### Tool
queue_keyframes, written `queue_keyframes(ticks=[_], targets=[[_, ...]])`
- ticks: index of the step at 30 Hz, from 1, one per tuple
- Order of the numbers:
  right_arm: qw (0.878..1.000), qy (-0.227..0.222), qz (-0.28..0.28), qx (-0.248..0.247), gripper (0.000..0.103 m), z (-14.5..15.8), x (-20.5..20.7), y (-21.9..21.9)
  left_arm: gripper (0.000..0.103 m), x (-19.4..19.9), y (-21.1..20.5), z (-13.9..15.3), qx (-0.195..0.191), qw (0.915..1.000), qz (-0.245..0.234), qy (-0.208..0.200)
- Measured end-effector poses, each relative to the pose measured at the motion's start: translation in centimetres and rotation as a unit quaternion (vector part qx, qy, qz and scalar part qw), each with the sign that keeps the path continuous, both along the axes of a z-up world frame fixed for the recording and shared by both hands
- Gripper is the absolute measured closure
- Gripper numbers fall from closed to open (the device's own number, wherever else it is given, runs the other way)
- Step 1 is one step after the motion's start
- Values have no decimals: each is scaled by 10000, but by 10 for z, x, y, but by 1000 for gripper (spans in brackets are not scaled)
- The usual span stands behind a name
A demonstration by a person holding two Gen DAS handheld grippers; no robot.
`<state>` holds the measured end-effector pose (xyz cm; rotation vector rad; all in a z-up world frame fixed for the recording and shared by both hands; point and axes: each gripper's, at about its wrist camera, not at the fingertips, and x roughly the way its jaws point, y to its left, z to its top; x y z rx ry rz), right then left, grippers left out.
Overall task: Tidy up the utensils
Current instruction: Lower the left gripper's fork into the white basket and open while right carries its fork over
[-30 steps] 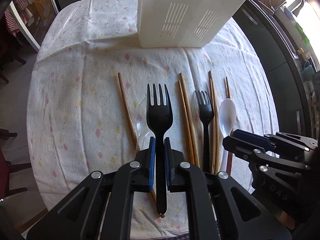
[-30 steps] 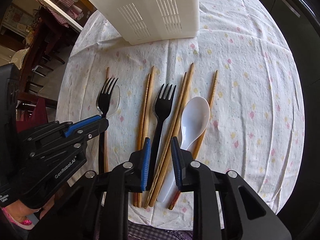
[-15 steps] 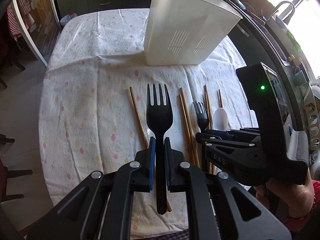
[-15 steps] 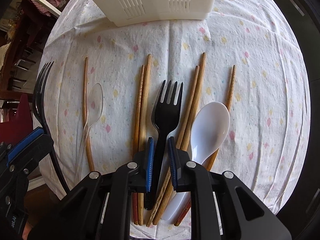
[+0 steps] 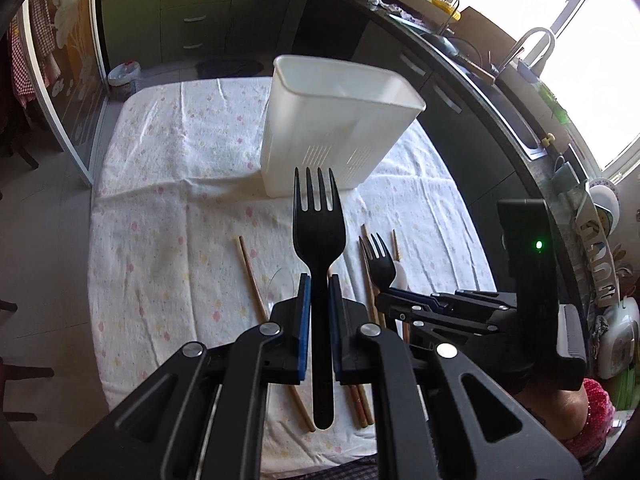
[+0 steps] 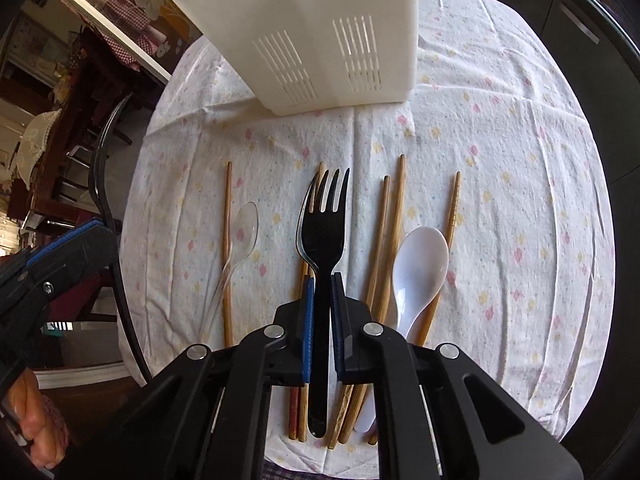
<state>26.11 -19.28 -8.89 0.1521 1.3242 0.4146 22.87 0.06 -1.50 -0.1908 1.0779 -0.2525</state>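
Two forks gripped, bin waiting at 12 o'clock

Each fork [image 5: 319,236] [image 6: 323,228] is clamped by its thin handle in a gripper [image 5: 318,312] [image 6: 321,312]; a slip or snagged tine at the bin [image 5: 336,128] rim is risked.

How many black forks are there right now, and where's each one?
2. One black fork is clamped in the left hand-held gripper. The other black fork is clamped in the right hand-held gripper. No others are visible.

Both forks raised from the cloth
Right hand-held gripper [image 6: 320,292] has closed on second fork [image 6: 322,232]; left fork [image 5: 319,216] now fronts the basket [image 5: 336,128].
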Motion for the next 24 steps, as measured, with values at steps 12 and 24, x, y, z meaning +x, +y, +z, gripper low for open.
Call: queue_keyframes(ticks=[12,24], targets=[[9895,-914,-450,1031,94,59,0,-60,94,70,-27,108,-247,9445,597,-3220],[9644,-2065,-830,1430,94,113,23,-73,94,116,-38,33,453,9417,725,-3255]])
